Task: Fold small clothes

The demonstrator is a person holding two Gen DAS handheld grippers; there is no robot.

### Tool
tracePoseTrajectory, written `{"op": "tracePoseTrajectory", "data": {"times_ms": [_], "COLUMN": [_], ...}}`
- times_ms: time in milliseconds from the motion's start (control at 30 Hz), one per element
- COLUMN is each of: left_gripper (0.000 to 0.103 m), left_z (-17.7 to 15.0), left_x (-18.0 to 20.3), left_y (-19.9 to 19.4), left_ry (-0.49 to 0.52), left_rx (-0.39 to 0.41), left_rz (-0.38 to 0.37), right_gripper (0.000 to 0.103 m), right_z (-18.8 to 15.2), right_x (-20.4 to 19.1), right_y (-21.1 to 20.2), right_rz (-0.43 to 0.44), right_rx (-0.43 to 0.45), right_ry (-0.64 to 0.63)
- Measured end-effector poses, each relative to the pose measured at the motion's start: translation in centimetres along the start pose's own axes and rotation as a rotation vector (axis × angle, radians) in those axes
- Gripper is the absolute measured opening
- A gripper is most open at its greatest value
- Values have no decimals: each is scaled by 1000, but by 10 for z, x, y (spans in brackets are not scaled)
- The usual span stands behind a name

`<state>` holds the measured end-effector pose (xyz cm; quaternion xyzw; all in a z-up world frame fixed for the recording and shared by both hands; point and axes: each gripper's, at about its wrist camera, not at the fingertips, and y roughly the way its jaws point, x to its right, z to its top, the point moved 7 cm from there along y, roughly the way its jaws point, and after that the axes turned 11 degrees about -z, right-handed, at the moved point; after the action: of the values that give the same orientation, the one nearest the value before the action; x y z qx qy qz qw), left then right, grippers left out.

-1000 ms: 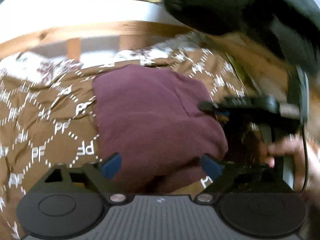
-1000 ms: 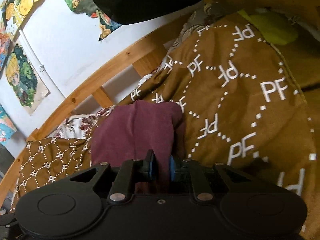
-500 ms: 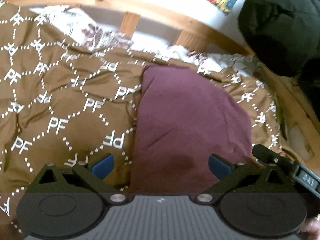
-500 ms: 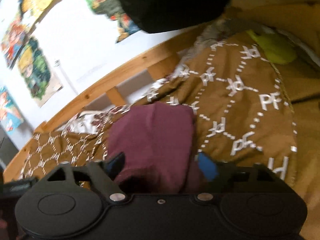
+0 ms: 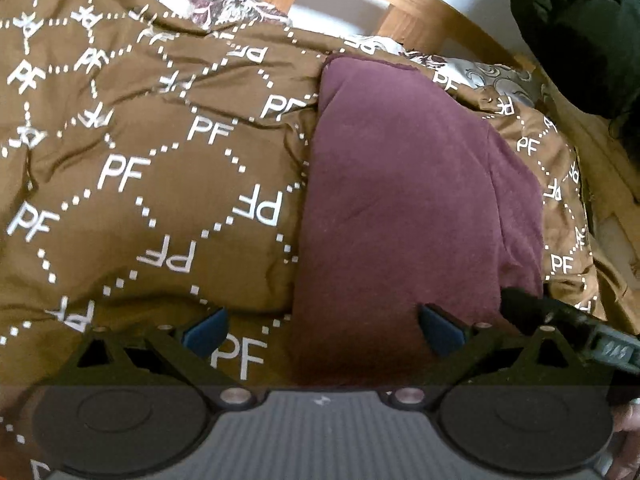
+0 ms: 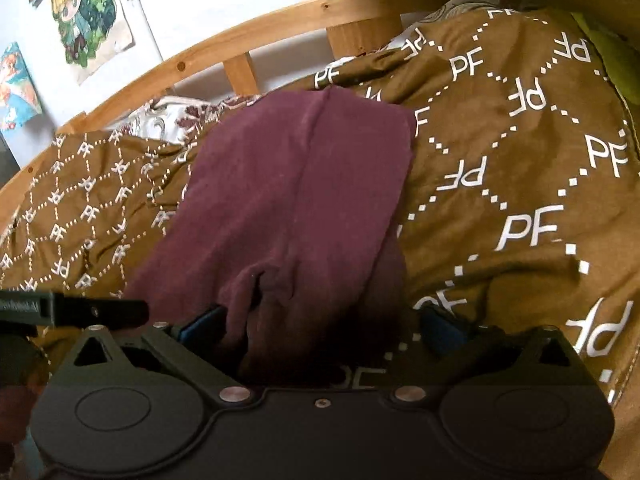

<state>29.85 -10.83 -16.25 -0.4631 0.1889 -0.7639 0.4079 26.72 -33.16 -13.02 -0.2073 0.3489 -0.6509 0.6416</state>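
Observation:
A maroon garment (image 5: 400,200) lies folded in a long shape on a brown duvet (image 5: 140,200) printed with white letters. My left gripper (image 5: 322,330) is open just above the garment's near left edge; that edge and some duvet lie between its blue pads, untouched. In the right wrist view the garment (image 6: 288,200) runs away from me, with a bunched fold at its near end. My right gripper (image 6: 320,330) has its jaws opening wide around that near end, and the pads do not press on it. Each gripper's black finger shows at the edge of the other's view.
A wooden bed rail (image 6: 280,20) curves along the far side, with posters (image 6: 88,16) on the white wall behind. A black bulky thing (image 5: 580,32) hangs at the upper right. A patterned sheet (image 5: 224,4) shows past the duvet. A yellow-green item (image 6: 616,64) lies far right.
My right gripper was shut on the garment's near fold and has let go, its jaws spreading wide. My left gripper has rolled, sunk and moved toward the garment's left edge.

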Motion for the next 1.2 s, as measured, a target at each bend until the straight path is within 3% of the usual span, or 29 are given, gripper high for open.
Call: {"op": "tracePoseTrajectory", "data": {"times_ms": [100, 200, 267, 367, 433, 500, 600, 700, 767, 833, 933, 1033, 1200], "left_gripper": [103, 103, 103, 103, 103, 103, 103, 103, 103, 103, 103, 103, 103], "left_z": [-1, -2, -3, -3, -4, -5, -6, -7, -7, -7, -8, -8, -9], "left_x": [-7, -7, -6, -6, -7, -6, -5, -3, -3, -3, -3, -3, -2], "left_y": [6, 9, 10, 10, 9, 9, 10, 10, 9, 9, 8, 9, 10], "left_ry": [-59, -39, -21, -15, -16, -14, -4, 2, 3, 0, -1, 2, 6], "left_rx": [-8, -2, 0, 4, 8, 16, 27, 23, 22, 23, 27, 25, 32], "left_rz": [-39, -48, -44, -48, -51, -49, -40, -43, -42, -41, -37, -36, -29], "right_gripper": [102, 102, 95, 65, 31, 18, 13, 13, 13, 13, 13, 13, 13], "right_z": [7, 19, 27, 36, 39, 40, 45, 44, 42, 43, 47, 51, 52], "right_x": [7, 21, 29, 32, 32, 29, 12, -20, -37, -39, -25, 6, 51], "right_y": [-6, -12, -15, -14, -12, -10, -10, -18, -18, -14, -8, -1, 16], "right_rz": [42, 53, 47, 12, -12, -20, -38, -68, -45, -43, -122, -154, -103], "right_rx": [50, 149, 213, 264, 278, 302, 364, 465, 484, 469, 469, 426, 359], "right_ry": [92, 224, 275, 273, 266, 235, 99, -139, -205, -185, -163, -17, 201]}}
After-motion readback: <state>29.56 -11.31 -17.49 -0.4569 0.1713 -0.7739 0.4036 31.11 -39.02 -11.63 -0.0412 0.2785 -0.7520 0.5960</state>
